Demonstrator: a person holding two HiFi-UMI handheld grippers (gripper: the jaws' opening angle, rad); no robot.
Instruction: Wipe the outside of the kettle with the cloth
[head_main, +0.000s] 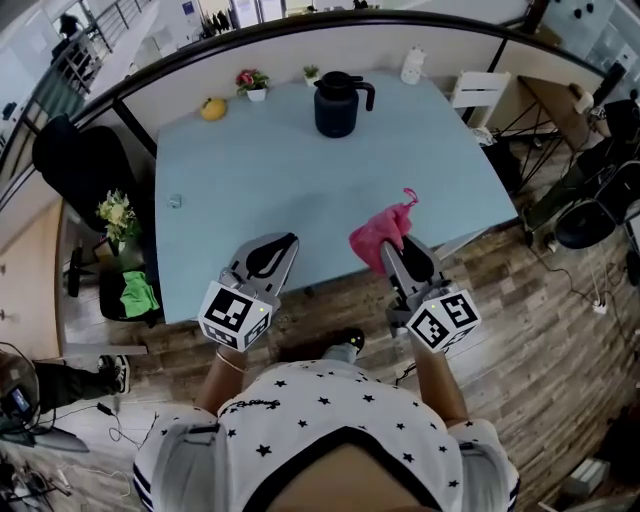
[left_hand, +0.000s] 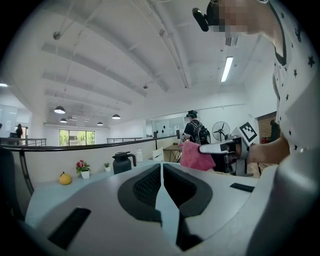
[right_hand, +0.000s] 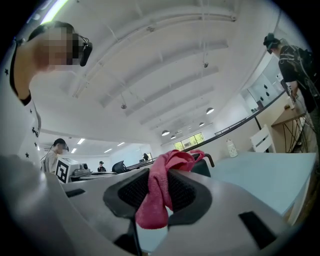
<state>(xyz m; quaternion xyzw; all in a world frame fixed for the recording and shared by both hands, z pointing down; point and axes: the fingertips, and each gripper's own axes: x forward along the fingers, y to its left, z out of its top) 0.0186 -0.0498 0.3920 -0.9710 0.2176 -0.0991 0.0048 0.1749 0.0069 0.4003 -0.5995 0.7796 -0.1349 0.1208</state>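
Pink cloth (head_main: 378, 233) pinched in right tongs (head_main: 393, 246); left tongs (head_main: 284, 244) closed alongside.

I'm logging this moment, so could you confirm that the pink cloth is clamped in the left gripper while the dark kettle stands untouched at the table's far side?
The pink cloth is clamped in the right gripper, not the left gripper, whose jaws are together on nothing; the right gripper view shows it. The dark kettle does stand untouched at the far side of the table.
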